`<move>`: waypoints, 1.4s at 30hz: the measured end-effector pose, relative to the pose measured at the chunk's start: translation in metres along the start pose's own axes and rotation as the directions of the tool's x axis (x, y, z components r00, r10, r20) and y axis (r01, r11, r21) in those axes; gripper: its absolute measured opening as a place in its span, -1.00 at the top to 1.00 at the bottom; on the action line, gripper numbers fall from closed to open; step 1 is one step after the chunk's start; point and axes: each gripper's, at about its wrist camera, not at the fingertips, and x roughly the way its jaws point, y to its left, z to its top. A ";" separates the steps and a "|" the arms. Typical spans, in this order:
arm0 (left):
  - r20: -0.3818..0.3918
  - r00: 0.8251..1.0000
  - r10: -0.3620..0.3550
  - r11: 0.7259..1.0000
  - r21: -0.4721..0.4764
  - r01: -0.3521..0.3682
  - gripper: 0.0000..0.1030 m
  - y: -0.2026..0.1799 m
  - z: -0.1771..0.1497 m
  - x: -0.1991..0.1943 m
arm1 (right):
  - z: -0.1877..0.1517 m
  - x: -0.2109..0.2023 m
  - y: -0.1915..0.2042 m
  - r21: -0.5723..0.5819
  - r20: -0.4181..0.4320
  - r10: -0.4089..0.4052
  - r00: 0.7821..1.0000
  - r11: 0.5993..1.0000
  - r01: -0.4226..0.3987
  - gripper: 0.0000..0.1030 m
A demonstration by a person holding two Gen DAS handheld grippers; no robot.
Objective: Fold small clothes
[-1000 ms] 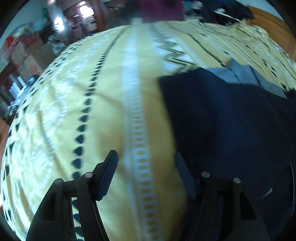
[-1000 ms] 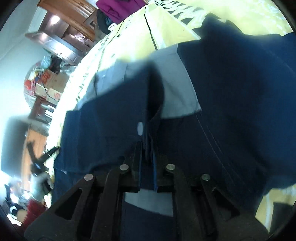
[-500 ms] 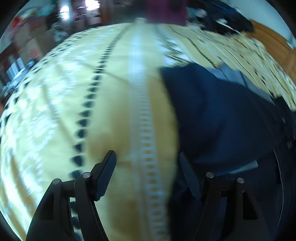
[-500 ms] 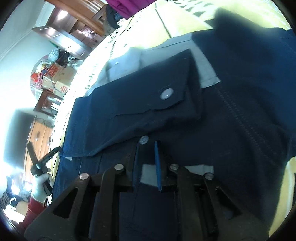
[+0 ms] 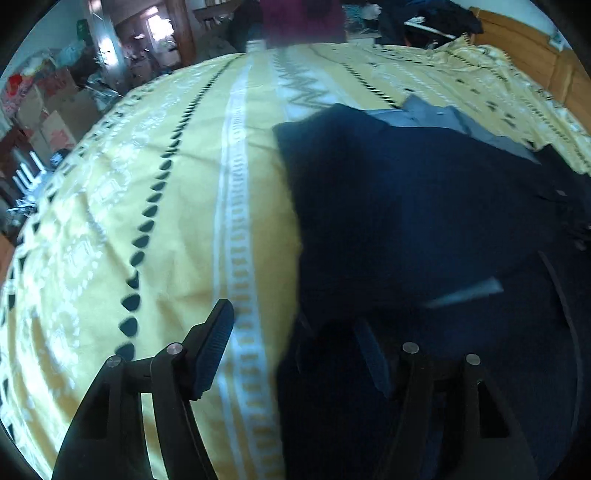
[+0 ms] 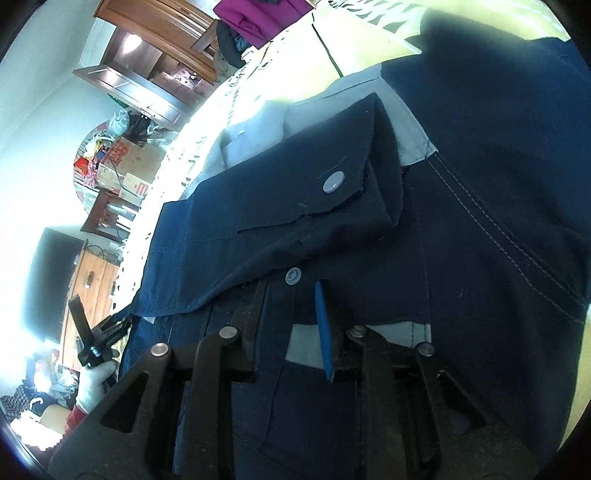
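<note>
A navy shirt (image 5: 406,206) with grey panels lies flat on the yellow patterned bedspread (image 5: 147,184). My left gripper (image 5: 295,332) is open low over the shirt's left edge, one finger over the bedspread and the other over navy cloth. In the right wrist view the shirt (image 6: 498,166) fills the frame, with a folded-over flap (image 6: 288,206) carrying a pale button. Just below the flap, my right gripper (image 6: 291,299) is open and holds nothing, close to a second button (image 6: 293,276).
A magenta cloth (image 5: 303,18) and dark clothes (image 5: 436,18) lie at the bed's far end beside a wooden headboard (image 5: 554,62). Boxes and furniture (image 6: 125,162) stand beyond the bed. A gloved hand (image 6: 92,384) holds the left gripper (image 6: 88,332) at the bed's edge.
My right gripper was shut on a pinch of the navy cloth and has opened. The folded flap now lies on the shirt. My left gripper stayed open near the shirt's edge.
</note>
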 end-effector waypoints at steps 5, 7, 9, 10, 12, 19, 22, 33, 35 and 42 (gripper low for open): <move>0.055 0.997 -0.050 0.978 -0.198 0.060 -0.25 0.041 -0.017 -0.007 | -0.007 -0.022 0.037 -0.133 -0.010 -0.077 0.997 0.988 0.075 0.51; 0.066 0.996 -0.061 0.978 -0.195 0.073 -0.22 0.040 -0.018 -0.008 | -0.008 -0.032 0.067 -0.213 0.016 -0.060 0.998 0.975 0.062 0.51; 0.060 0.996 -0.071 0.978 -0.193 0.081 -0.21 0.040 -0.018 -0.006 | -0.003 -0.029 0.106 -0.291 0.027 0.008 1.000 0.957 0.001 0.51; 0.062 0.995 -0.080 0.975 -0.201 0.091 -0.22 0.041 -0.019 -0.005 | 0.002 -0.019 0.131 -0.328 0.015 0.059 0.998 0.943 -0.051 0.51; 0.073 0.994 -0.087 0.973 -0.210 0.101 -0.22 0.044 -0.023 -0.009 | 0.009 0.016 0.176 -0.392 -0.062 0.149 0.987 0.906 -0.162 0.51; 0.069 0.992 -0.105 0.970 -0.213 0.118 -0.22 0.046 -0.024 -0.007 | 0.002 0.194 0.289 -0.553 -0.375 0.124 0.919 0.765 -0.329 0.54; 0.078 0.990 -0.121 0.964 -0.230 0.135 -0.23 0.050 -0.026 -0.007 | -0.004 0.255 0.281 -0.553 -0.424 0.022 0.905 0.786 -0.278 0.86; 0.106 0.973 -0.206 0.924 -0.306 0.229 -0.21 0.062 -0.039 -0.015 | -0.025 0.276 0.319 -0.633 -0.502 -0.011 0.865 0.686 -0.359 0.85; 0.115 0.968 -0.224 0.909 -0.333 0.250 -0.21 0.066 -0.044 -0.018 | -0.015 0.292 0.322 -0.583 -0.504 0.052 0.862 0.716 -0.384 0.86; 0.184 0.950 -0.251 0.858 -0.412 0.307 -0.33 0.081 -0.059 -0.034 | -0.004 0.260 0.326 -0.541 -0.421 0.146 0.895 0.751 -0.378 0.85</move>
